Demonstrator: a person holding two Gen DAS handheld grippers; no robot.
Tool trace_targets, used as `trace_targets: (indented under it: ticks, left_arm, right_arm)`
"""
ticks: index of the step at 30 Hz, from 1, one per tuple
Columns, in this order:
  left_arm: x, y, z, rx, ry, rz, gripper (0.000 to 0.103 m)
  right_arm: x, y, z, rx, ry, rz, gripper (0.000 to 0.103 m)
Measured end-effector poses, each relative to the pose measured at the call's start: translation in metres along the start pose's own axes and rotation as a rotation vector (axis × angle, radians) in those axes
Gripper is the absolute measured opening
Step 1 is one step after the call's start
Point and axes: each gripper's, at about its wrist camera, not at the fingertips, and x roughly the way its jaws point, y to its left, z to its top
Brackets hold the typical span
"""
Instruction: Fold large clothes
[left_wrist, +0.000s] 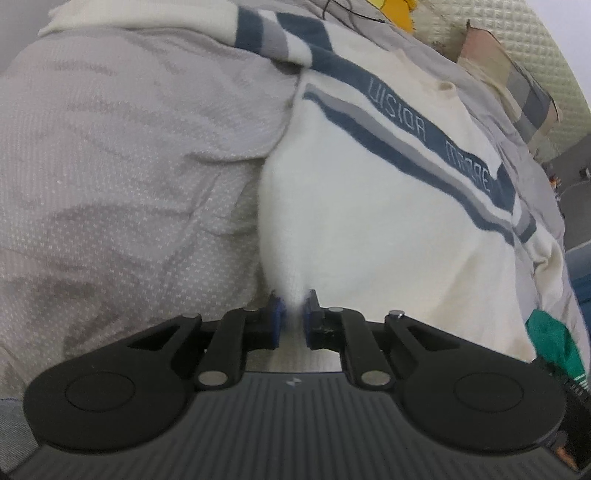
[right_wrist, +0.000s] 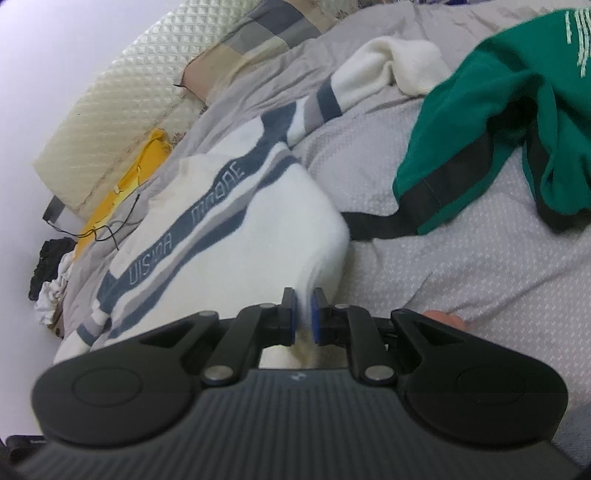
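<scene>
A white sweater with blue-gray stripes lies face-up on a gray bed, its hem pinched at 6 o'clock by the left gripper and right gripper, fingers clamped on fabric. Folding cleanly likely means lifting both corners level and carrying them toward the collar at 12, clear of the green garment.
</scene>
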Motion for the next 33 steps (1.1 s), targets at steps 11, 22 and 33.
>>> trace_targets:
  ticks: [11, 22, 33]
  left_arm:
    - [-0.050, -0.037, -0.010, 0.229, -0.207, 0.003, 0.062]
    - [-0.068, -0.129, -0.029, 0.470, -0.423, -0.088, 0.066]
    - [-0.024, -0.170, -0.044, 0.596, -0.505, -0.128, 0.090]
  right_arm:
    - [-0.027, 0.020, 0.004, -0.148, -0.162, -0.006, 0.071]
    - [-0.041, 0.041, 0.003, -0.340, -0.243, 0.064, 0.071]
    - [-0.030, 0.047, 0.002, -0.378, -0.241, 0.087, 0.071]
